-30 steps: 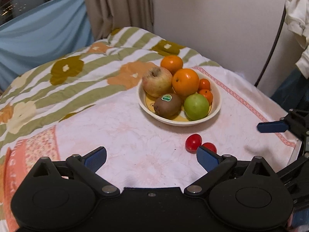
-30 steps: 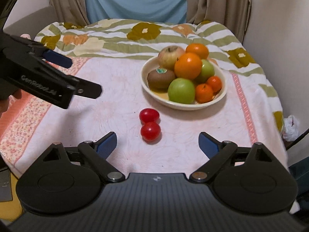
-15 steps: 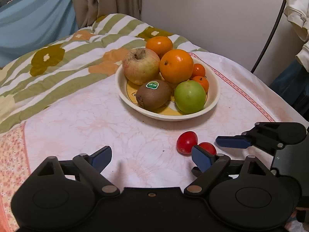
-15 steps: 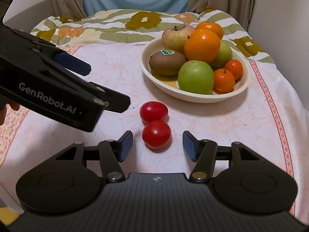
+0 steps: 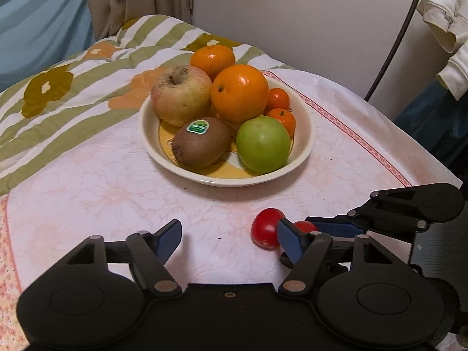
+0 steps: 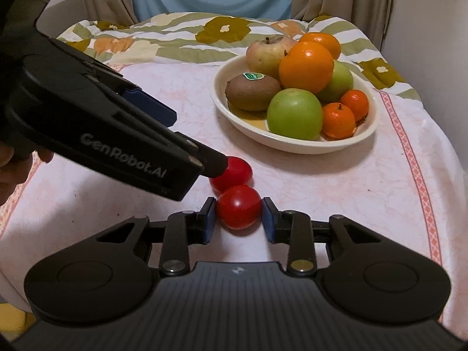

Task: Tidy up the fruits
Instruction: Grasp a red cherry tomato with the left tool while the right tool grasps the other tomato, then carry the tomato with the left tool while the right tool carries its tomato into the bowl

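Two red tomatoes lie side by side on the pink cloth in front of a cream bowl (image 5: pixel 304 149) (image 6: pixel 368 134) of fruit. My right gripper (image 6: pixel 239 208) has its pads against both sides of the near tomato (image 6: pixel 238 206), which rests on the cloth. The far tomato (image 6: pixel 235 170) (image 5: pixel 264 228) touches it. My left gripper (image 5: pixel 228 235) is open and empty; its right fingertip (image 5: pixel 288 239) sits just beside the far tomato. The near tomato (image 5: pixel 305 226) is mostly hidden in the left wrist view.
The bowl holds an apple (image 5: pixel 181 98), a kiwi (image 5: pixel 201 142), a green apple (image 5: pixel 263 144), a large orange (image 5: pixel 239 92) and small mandarins (image 6: pixel 339 120). A striped flowered quilt (image 5: pixel 58 93) covers the far side. The table edge runs close on the right (image 6: pixel 424 187).
Both grippers moved forward toward the tomatoes. My right gripper narrowed from wide open until its pads met the near tomato. My left gripper came in beside the far tomato.
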Demonstrator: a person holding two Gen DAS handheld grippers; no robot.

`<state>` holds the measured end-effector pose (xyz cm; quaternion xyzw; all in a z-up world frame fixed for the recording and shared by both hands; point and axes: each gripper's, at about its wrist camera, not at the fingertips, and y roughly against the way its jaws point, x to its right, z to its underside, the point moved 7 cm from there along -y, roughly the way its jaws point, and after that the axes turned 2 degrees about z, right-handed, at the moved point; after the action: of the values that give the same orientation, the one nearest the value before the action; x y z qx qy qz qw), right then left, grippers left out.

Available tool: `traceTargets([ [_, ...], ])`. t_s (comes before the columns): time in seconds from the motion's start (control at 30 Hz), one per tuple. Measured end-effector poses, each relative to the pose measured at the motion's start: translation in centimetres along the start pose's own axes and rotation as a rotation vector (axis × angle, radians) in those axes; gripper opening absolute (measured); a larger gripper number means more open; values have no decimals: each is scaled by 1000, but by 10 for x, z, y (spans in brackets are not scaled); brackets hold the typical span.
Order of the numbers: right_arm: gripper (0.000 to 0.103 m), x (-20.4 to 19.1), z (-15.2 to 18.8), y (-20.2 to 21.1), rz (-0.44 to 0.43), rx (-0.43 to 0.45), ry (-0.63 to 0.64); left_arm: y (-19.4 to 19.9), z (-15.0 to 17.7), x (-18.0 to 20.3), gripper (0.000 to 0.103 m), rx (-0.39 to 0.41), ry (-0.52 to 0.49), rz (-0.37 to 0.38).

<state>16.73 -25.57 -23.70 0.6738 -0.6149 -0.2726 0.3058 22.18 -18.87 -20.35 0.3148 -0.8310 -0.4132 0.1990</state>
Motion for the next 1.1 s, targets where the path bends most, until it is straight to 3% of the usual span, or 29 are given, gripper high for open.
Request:
traceTargets([
  [0.37, 48, 12, 8, 8, 21, -14, 9, -12, -2, 21, 64, -19, -62, 37],
  [0.7, 48, 21, 17, 17, 38, -21, 5, -21, 1, 31, 35, -42, -81, 49],
  [1.1, 48, 24, 10, 32, 37, 8, -1, -9, 3, 35, 33, -22, -74, -5],
])
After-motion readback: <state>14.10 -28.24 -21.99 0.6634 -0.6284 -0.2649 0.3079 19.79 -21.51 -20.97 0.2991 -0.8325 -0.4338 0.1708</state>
